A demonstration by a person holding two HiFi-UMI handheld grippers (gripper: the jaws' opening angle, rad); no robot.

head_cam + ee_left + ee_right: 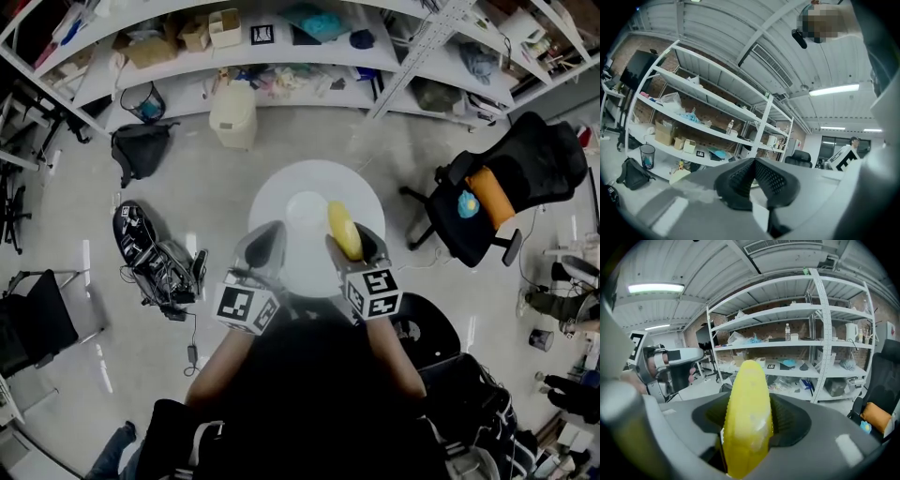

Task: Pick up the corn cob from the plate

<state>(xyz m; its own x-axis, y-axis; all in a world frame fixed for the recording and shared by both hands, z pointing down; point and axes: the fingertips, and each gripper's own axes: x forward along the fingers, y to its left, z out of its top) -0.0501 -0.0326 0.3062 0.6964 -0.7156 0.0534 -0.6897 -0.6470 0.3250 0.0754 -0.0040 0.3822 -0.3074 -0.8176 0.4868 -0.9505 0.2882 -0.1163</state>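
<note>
The yellow corn cob stands lengthwise between the jaws of my right gripper, which is shut on it and holds it above the round white table. In the right gripper view the corn cob fills the gap between the dark pads and points away from the camera. A white plate lies on the table just left of the cob, with nothing on it. My left gripper hovers over the table's near left part; in the left gripper view its jaws meet with nothing between them.
White shelving with boxes and clutter runs along the back. A black office chair with an orange cushion stands at the right, a black bag and a tangle of equipment at the left, and a pale bin behind the table.
</note>
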